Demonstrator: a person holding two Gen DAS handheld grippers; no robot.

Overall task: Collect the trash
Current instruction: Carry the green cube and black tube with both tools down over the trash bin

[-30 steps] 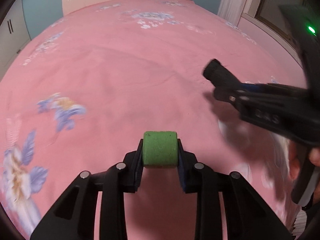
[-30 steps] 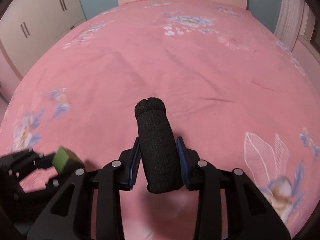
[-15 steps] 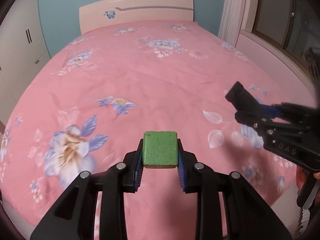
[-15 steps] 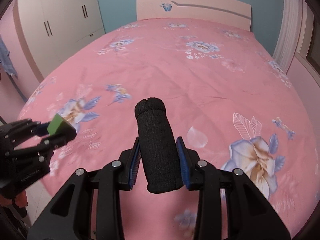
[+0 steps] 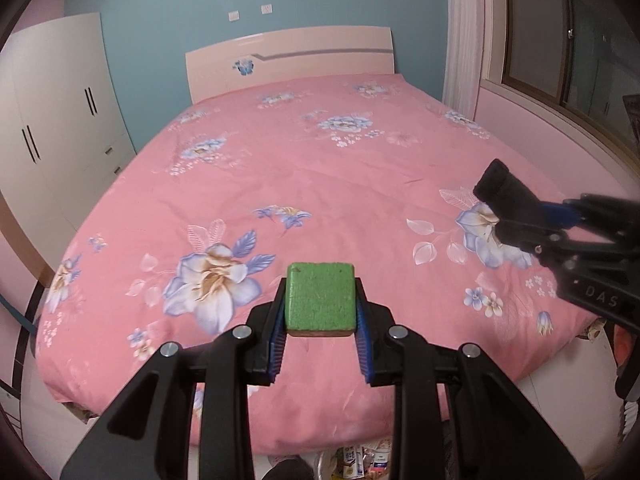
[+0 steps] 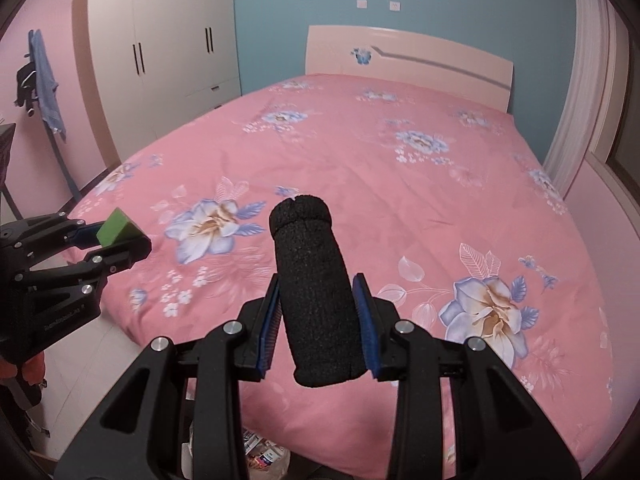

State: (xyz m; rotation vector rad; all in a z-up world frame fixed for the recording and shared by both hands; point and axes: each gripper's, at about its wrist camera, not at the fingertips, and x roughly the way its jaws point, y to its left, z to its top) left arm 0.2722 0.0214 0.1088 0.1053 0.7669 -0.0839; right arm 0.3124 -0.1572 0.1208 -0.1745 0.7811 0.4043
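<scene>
Fingers [image 5: 362, 344] of left gripper [image 5: 320, 344] clamped on green sponge block [image 5: 321, 300], held above foot of pink floral bed [image 5: 320, 168]. Right gripper [image 6: 318, 332] pinching black foam cylinder [image 6: 316, 296] upright, likewise over bed's near edge. Packaged litter [image 5: 360, 460] below, by bed's foot. White wardrobe [image 6: 160, 60] off left.

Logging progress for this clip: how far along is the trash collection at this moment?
Pickup looks done: the bed shows no loose trash. In hand: the left gripper clamps a green block; the right gripper clamps a black foam cylinder. Left: dropping both, probably into the trash container partly visible on the floor below.
</scene>
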